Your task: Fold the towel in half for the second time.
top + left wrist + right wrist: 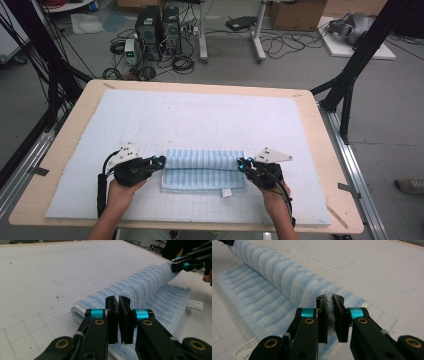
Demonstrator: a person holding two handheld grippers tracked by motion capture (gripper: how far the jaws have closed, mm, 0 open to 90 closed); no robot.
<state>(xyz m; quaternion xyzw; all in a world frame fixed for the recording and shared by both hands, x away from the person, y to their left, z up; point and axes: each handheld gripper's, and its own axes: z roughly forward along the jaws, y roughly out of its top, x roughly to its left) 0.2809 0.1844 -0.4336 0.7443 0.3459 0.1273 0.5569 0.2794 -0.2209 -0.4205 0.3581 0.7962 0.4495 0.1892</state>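
Both hands are gripping their tongs low and level, tips pointing inward at each other.

The left hand (120, 192) is wrapping the handle of the left gripper (159, 161), forearm rising from below and tips aiming right; in the left gripper view its jaws are standing pressed nearly together, a thin slit between the pads. The right hand (274, 192) is mirroring it behind the right gripper (241, 164), tips aiming left; its jaws are pinching towel (287, 280) fabric between them. Each gripper's grey plate is lying outward of its tips, and the left cable is trailing back along the wrist.
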